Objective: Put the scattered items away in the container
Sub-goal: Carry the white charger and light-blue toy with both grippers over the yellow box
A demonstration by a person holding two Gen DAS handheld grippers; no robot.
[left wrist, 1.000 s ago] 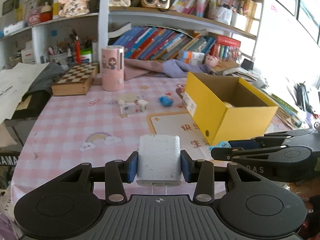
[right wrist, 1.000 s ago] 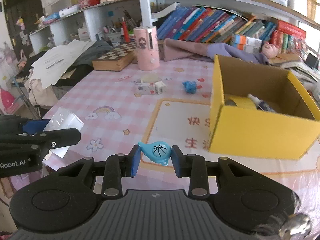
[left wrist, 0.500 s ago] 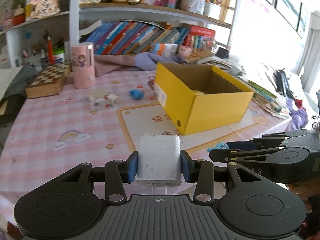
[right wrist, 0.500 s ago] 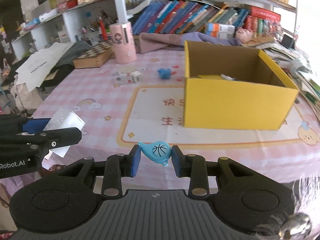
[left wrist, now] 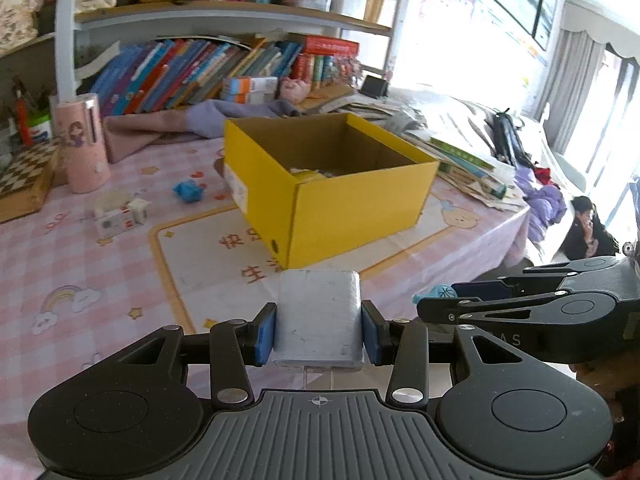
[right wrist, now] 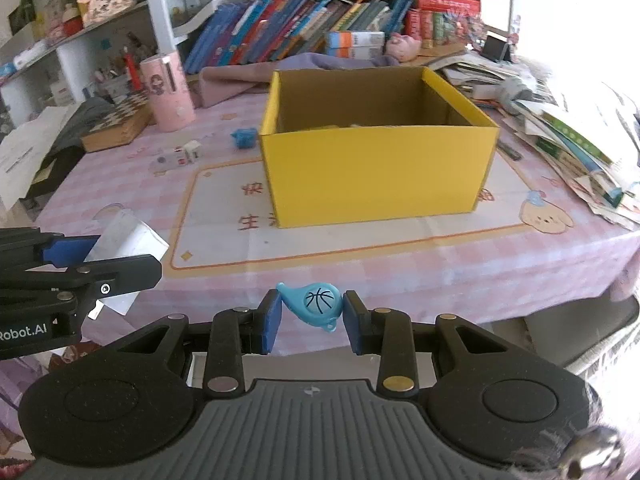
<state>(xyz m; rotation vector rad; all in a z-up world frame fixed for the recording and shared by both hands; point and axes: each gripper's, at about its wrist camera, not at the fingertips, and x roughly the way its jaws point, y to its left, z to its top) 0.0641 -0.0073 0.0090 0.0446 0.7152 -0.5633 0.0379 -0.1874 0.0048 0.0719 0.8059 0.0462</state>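
White charger (left wrist: 318,316) is gripped by left claw (left wrist: 318,330), blue whistle (right wrist: 314,305) is pinched by right claw (right wrist: 310,318), both held before yellow box (right wrist: 376,168) on desk (right wrist: 440,264), box contents perhaps partly hidden

The bench (right wrist: 360,256) in front of the yellow box (right wrist: 376,168) is bare, and the box is open on top. Left of it lie a blue toy (right wrist: 244,137) and small white blocks (right wrist: 176,156); on the right, stacked papers (right wrist: 580,152) crowd the edge.

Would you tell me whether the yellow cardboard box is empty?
Not empty: the yellow cardboard box is open-topped, with a yellowish item inside.
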